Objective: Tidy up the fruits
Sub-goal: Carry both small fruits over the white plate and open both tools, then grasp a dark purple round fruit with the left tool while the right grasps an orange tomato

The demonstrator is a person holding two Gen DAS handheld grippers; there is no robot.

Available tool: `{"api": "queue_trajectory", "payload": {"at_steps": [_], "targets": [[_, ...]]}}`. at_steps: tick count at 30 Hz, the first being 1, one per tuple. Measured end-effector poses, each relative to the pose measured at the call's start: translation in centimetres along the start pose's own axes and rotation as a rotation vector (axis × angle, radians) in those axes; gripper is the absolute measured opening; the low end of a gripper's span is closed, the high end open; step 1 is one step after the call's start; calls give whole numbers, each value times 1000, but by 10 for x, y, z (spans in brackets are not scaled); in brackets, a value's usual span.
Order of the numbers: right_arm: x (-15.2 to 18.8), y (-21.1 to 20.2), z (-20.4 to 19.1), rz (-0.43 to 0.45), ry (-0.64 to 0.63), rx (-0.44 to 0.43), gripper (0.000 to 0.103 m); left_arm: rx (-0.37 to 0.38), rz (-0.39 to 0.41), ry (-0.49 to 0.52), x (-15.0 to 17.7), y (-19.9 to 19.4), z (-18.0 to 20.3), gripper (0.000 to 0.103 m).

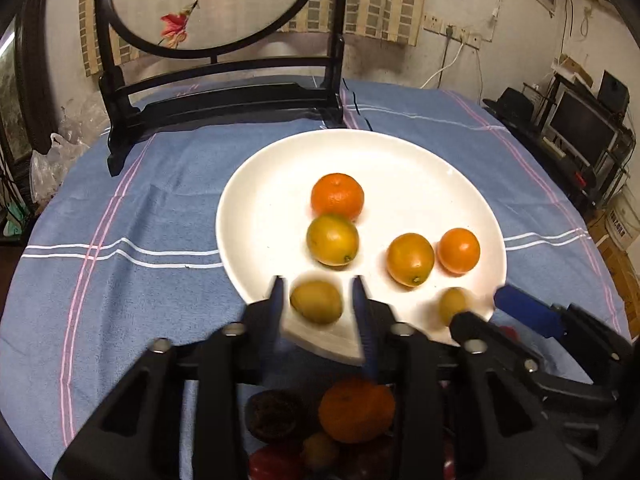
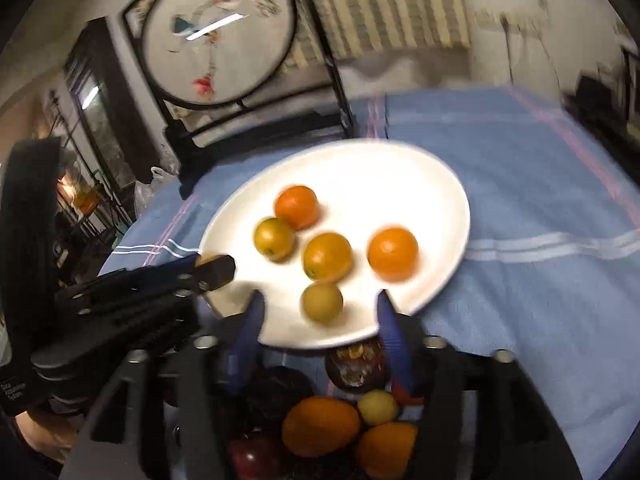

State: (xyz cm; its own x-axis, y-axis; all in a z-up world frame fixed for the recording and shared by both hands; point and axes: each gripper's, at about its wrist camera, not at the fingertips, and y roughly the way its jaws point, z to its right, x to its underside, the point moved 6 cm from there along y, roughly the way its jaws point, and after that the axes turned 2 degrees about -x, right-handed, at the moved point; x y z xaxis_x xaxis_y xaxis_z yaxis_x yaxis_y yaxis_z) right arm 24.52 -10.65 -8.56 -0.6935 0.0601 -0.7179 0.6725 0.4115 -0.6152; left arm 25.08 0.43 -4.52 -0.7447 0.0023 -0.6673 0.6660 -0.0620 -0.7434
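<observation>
A blue striped tablecloth carries a white plate and a dark wooden stand.

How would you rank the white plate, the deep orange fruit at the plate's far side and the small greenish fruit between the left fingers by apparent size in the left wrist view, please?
1. white plate, by far.
2. deep orange fruit.
3. small greenish fruit, slightly smaller though nearer the camera.

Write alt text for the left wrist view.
A white plate on a blue striped cloth holds six small orange and yellow-green citrus fruits; the open left gripper flanks the nearest fruit. The right gripper reaches in from the right.
</observation>
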Motion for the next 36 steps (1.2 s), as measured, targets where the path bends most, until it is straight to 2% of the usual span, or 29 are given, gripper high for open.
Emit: {"api": "queue_trajectory", "payload": {"at_steps": [1, 2, 4, 5, 12, 20, 24, 29, 36], "targets": [[0, 0, 1, -10, 16, -28, 61, 3, 15, -12, -1, -4, -3, 45], [0, -3, 3, -2, 24, -32, 62, 10, 41, -39, -3, -12, -9, 54], [1, -10, 4, 17, 16, -12, 66, 15, 64, -64, -3, -23, -16, 69], [1, -13, 4, 23, 12, -12, 67, 14, 73, -68, -2, -29, -20, 71], [10, -29, 8, 30, 24, -20, 71, -25, 39, -117, 35, -50, -53, 72], [53, -55, 13, 14, -2, 4, 79, -58, -15, -145, 79, -62, -79, 76], [70, -60, 16, -11, -36, 40, 82, -67, -36, -128, 94, -62, -75, 77], [77, -69, 17, -17, -42, 34, 82, -57, -43, -91, 107, -67, -62, 79], [86, -72, 17, -44, -51, 31, 82, -4, -60, -15, 121, -73, -28, 80]]}}
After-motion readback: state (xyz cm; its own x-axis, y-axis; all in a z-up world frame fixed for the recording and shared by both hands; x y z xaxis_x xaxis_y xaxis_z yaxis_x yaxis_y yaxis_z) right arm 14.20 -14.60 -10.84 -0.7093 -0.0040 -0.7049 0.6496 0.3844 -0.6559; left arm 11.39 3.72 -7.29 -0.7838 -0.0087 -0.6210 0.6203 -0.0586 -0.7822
